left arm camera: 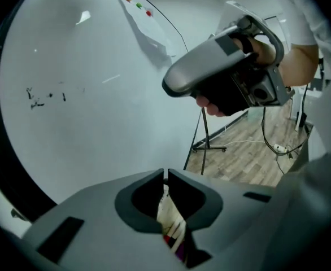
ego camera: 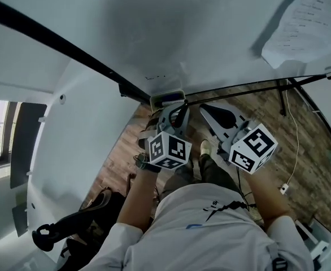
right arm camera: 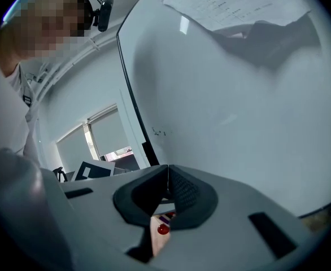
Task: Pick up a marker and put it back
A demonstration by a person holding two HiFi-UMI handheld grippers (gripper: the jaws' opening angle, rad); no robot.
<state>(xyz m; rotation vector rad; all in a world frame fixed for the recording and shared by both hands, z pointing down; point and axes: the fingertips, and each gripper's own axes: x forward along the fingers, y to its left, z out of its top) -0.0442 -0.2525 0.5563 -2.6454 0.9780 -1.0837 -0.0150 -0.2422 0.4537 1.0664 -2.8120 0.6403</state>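
White board ahead, left tool jaws together on nothing, right tool likewise closed and empty, both near small tray at board's lower frame, marker not distinguishable.

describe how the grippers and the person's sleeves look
The left gripper and right gripper are grey moulded shells with dark-lined jaws. Each carries a white cube with black square markers: left cube, right cube. The person wears a white short-sleeved shirt.
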